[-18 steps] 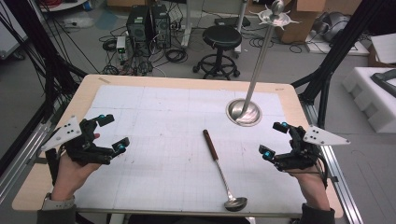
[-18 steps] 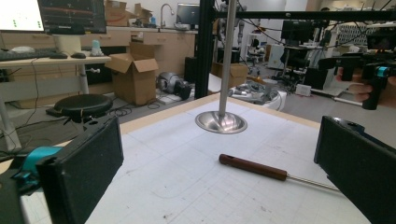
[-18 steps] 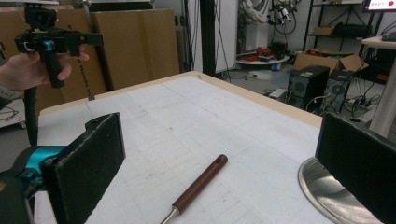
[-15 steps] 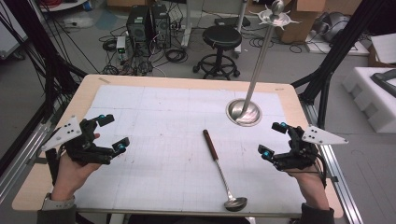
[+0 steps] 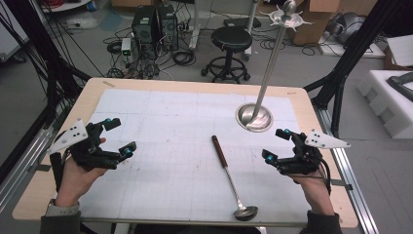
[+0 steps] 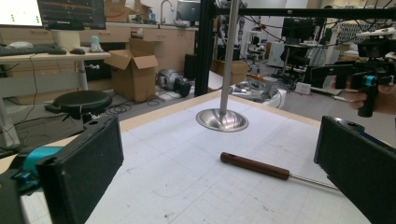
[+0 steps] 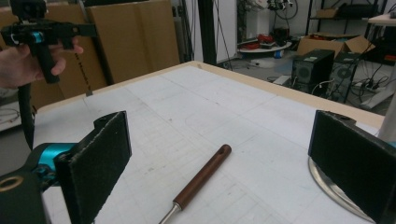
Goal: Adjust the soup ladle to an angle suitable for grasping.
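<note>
In the high view a ladle (image 5: 231, 179) lies on the table (image 5: 302, 97) a little right of the middle, its brown handle toward the far side and its steel bowl at the near edge, touching neither gripper. Far right of the handle stands a stand (image 5: 254, 117), a round steel base with a thin pole rising to a spiked disc at the top. The left gripper (image 5: 117, 136) is held in a hand (image 5: 77, 175) over the near left of the white gridded mat (image 5: 175, 122), jaws spread wide with nothing between them. The right gripper (image 5: 275, 145) is held by the other hand (image 5: 314, 187) over the near right of the mat, just near of the stand's base, jaws likewise spread and empty. A black stool (image 5: 230, 39) and boxes of electronics stand on the floor beyond the far edge. In the left gripper view the two black jaws stand far apart at the bottom corners; between them and farther off lie the ladle's handle (image 6: 254, 165) and, beyond it, the stand's base (image 6: 222, 120), with the right gripper (image 6: 369, 84) high at the right. In the right gripper view the jaws are again wide apart, the ladle's handle (image 7: 201, 177) lying on the mat between them, the edge of the stand's base (image 7: 327, 184) behind the right jaw, and the left gripper (image 7: 35, 35) in its hand at the upper left.
</note>
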The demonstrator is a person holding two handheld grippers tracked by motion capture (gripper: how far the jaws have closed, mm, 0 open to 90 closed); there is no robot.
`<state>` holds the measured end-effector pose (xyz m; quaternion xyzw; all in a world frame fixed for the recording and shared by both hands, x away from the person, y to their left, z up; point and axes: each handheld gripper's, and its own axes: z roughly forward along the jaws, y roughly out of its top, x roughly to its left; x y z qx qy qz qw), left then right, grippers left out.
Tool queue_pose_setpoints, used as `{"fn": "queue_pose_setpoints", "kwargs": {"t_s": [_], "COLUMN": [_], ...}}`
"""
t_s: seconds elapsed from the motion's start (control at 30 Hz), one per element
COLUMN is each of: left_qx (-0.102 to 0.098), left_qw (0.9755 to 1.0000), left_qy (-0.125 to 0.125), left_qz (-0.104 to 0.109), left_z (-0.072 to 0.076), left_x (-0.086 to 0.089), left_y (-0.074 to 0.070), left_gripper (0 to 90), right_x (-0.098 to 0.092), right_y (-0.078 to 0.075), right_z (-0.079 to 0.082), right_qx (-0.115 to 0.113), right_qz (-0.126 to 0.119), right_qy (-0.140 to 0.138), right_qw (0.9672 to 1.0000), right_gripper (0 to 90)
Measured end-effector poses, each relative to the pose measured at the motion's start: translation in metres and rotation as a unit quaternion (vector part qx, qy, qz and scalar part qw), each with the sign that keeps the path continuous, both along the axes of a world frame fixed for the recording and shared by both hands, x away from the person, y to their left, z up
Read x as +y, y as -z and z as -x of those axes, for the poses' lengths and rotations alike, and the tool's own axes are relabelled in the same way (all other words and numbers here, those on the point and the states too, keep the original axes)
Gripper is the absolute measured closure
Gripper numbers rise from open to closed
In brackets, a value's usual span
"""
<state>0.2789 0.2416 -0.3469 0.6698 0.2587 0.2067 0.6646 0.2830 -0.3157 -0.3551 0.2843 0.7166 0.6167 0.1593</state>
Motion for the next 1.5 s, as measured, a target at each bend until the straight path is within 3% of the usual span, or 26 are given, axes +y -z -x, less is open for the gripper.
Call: {"fn": "queue_pose_setpoints", "kwargs": {"t_s": [0.1,0.13,0.17,0.2,0.23,0.27,0.3,0.33,0.37,0.47,0.57,0.63,0.83,0.9,0.93,0.97,1.0,1.03,1.13,1.27,1.43,1.5], "left_qx": [0.0,0.0,-0.001,-0.005,-0.005,-0.004,-0.003,-0.003,-0.002,-0.002,-0.001,0.0,0.004,0.006,0.007,0.007,0.004,0.002,-0.009,-0.001,0.004,0.002], "left_qw": [1.0,1.0,1.0,0.9998,0.9998,0.9997,0.9997,0.9996,0.9996,0.9996,0.9994,0.9994,0.9994,0.9996,0.9998,0.9998,0.9998,0.9998,0.9995,0.9994,0.9993,0.9993], "left_qy": [0.0,0.0,-0.002,-0.011,-0.011,-0.009,-0.008,-0.007,-0.007,-0.001,0.001,0.001,0.001,0.006,0.014,0.014,0.017,0.02,0.027,0.025,0.023,0.023], "left_qz": [-0.002,-0.004,-0.004,-0.018,-0.018,-0.024,-0.024,-0.025,-0.026,-0.029,-0.035,-0.036,-0.033,-0.027,-0.014,-0.014,-0.011,-0.009,-0.014,-0.022,-0.029,-0.028], "left_z": [0.0,0.0,0.0,0.002,0.002,0.002,0.003,0.003,0.003,0.005,0.007,0.008,0.008,0.008,0.008,0.008,0.008,0.008,0.008,0.005,0.002,0.002], "left_x": [0.0,0.0,0.0,-0.002,-0.002,-0.003,-0.004,-0.004,-0.006,-0.009,-0.011,-0.011,-0.011,-0.012,-0.014,-0.014,-0.015,-0.016,-0.021,-0.023,-0.022,-0.021], "left_y": [0.0,0.0,0.0,0.0,0.0,0.001,0.001,0.001,0.001,0.002,0.001,0.002,0.004,0.003,0.0,0.0,-0.001,-0.003,-0.005,-0.003,-0.001,-0.001], "left_gripper": [1.8,1.8,1.8,1.8,1.8,1.8,1.8,1.8,1.8,1.8,1.8,1.8,1.8,1.8,1.8,1.8,1.8,1.8,1.8,1.8,1.8,1.8], "right_x": [0.004,0.006,0.006,0.007,0.007,0.006,0.006,0.005,0.005,0.007,0.011,0.013,0.025,0.03,0.034,0.034,0.039,0.039,0.045,0.049,0.052,0.053], "right_y": [0.004,0.007,0.007,0.01,0.01,0.014,0.014,0.018,0.018,0.022,0.024,0.027,0.036,0.039,0.042,0.042,0.045,0.045,0.048,0.053,0.058,0.059], "right_z": [-0.003,-0.005,-0.005,-0.007,-0.007,-0.007,-0.007,-0.007,-0.007,-0.007,-0.007,-0.01,-0.015,-0.017,-0.019,-0.019,-0.021,-0.021,-0.023,-0.029,-0.039,-0.045], "right_qx": [0.01,0.018,0.018,0.023,0.023,0.027,0.027,0.036,0.036,0.038,0.039,0.052,0.068,0.072,0.078,0.078,0.075,0.075,0.056,0.06,0.08,0.087], "right_qz": [0.007,0.01,0.01,0.009,0.009,0.0,0.0,-0.009,-0.009,0.007,0.02,0.024,0.056,0.062,0.068,0.068,0.091,0.091,0.122,0.128,0.087,0.093], "right_qy": [0.003,0.001,0.001,0.005,0.005,0.028,0.028,0.032,0.032,0.033,0.042,0.046,0.028,0.015,0.004,0.004,-0.003,-0.003,-0.011,-0.026,-0.05,-0.047], "right_qw": [0.9999,0.9998,0.9998,0.9997,0.9997,0.9992,0.9992,0.9988,0.9988,0.9987,0.9981,0.9973,0.9958,0.9954,0.9946,0.9946,0.993,0.993,0.9909,0.9896,0.9917,0.9907], "right_gripper": [11.9,18.7,18.7,29.1,29.1,37.7,37.7,49.9,49.9,68.2,79.6,86.9,89.3,89.3,89.3,89.3,89.3,89.3,89.3,89.3,89.4,89.4]}}
